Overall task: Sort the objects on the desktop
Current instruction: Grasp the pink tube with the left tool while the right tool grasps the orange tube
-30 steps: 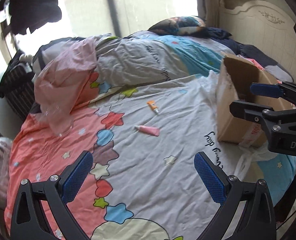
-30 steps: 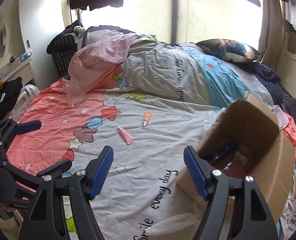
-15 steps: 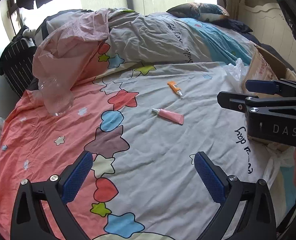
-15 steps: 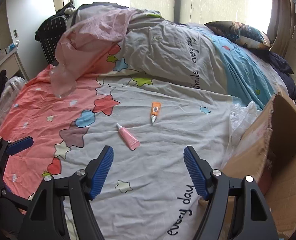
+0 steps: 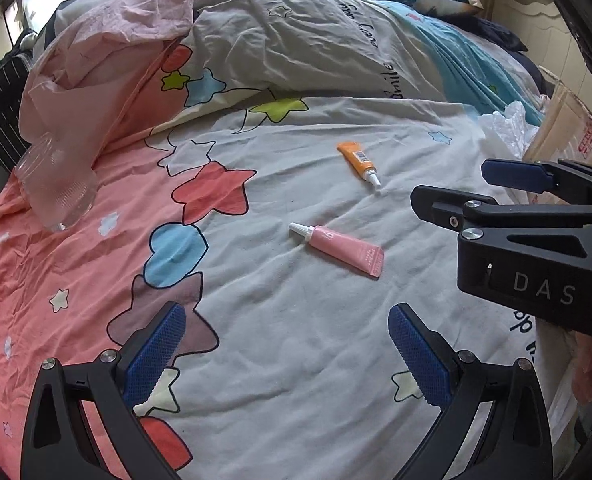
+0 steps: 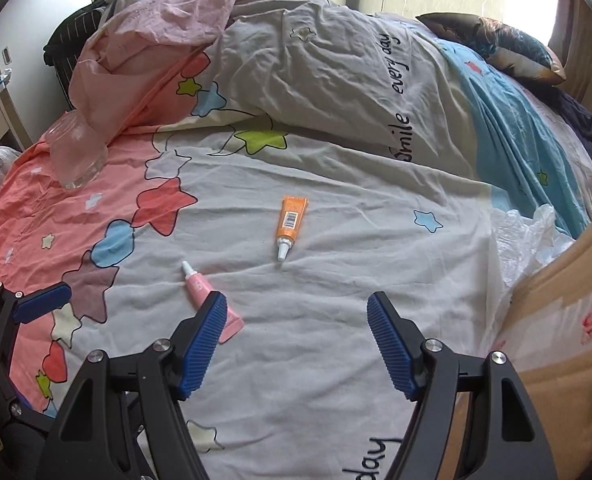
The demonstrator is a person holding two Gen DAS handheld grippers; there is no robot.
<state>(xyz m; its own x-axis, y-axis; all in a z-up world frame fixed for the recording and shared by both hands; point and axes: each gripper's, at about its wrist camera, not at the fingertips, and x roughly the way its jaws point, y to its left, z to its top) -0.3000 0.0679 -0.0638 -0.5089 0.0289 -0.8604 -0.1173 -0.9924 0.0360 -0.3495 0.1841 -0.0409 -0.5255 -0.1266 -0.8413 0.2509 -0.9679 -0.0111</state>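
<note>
A pink tube [image 5: 342, 251] and an orange tube [image 5: 358, 161] lie apart on the grey part of the bedsheet. My left gripper [image 5: 287, 354] is open and empty, hovering short of the pink tube. My right gripper [image 6: 298, 342] is open and empty; its left finger covers the flat end of the pink tube [image 6: 197, 286], and the orange tube [image 6: 289, 224] lies ahead of it. The right gripper also shows in the left wrist view [image 5: 528, 208], at the right of both tubes.
A cardboard box [image 6: 568, 312] stands at the right with a white plastic bag [image 6: 524, 236] beside it. A rumpled duvet [image 6: 336, 72] fills the back of the bed. A clear glass jar [image 6: 77, 156] lies at the left under pink cloth.
Both grippers have moved forward and down toward the tubes. The box has slid to the right edge of both views. Both stay open.
</note>
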